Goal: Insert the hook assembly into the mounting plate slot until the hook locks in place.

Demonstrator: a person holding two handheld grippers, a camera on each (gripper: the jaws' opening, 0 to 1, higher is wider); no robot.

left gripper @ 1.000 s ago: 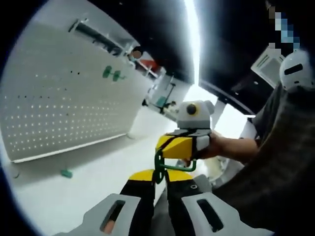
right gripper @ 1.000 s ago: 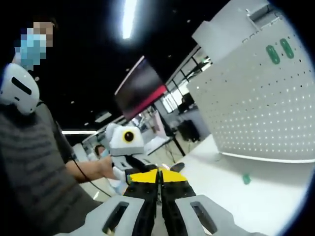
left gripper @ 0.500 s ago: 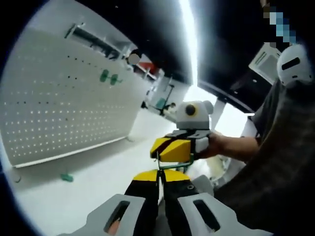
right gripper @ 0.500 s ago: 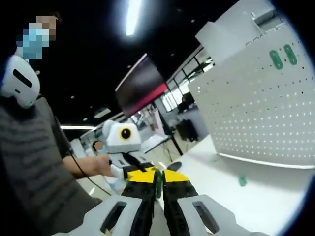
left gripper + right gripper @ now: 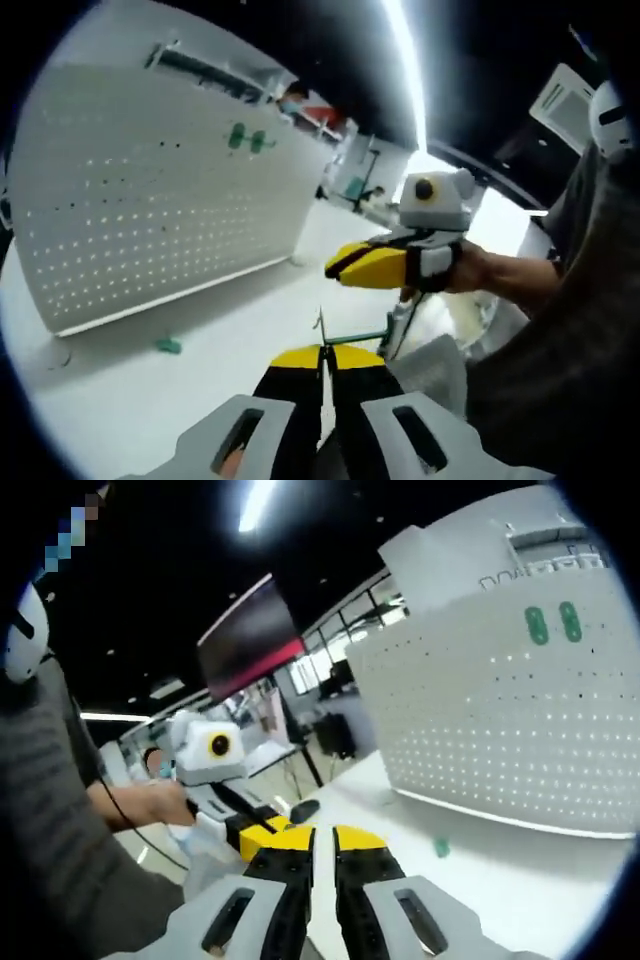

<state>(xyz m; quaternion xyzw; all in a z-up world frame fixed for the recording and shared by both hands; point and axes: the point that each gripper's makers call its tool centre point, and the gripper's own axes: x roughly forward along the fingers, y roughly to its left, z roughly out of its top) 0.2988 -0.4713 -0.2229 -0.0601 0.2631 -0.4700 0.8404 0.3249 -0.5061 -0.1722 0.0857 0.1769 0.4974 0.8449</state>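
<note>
My left gripper [image 5: 322, 357] is shut on a thin green wire hook [image 5: 352, 337], which sticks up and off to the right from its yellow tips. The right gripper [image 5: 340, 270], held in a hand, hovers just above the hook with its jaws together, apart from it. In the right gripper view my own right gripper [image 5: 322, 838] has its jaws closed with nothing between them, and the left gripper [image 5: 258, 838] sits close on its left. Two green plates [image 5: 248, 138] [image 5: 551, 623] are fixed high on the white pegboard [image 5: 150, 210] [image 5: 500, 710].
A small green part [image 5: 168, 346] [image 5: 441, 848] lies on the white table [image 5: 230, 330] in front of the pegboard's lower edge. A person's sleeve and body [image 5: 570, 330] fill the right side behind the grippers. Open table lies between the grippers and the board.
The right gripper was at the hook beside the left gripper's tips; it has lifted off and away. The hook stays in the left gripper. Both views have swung a little.
</note>
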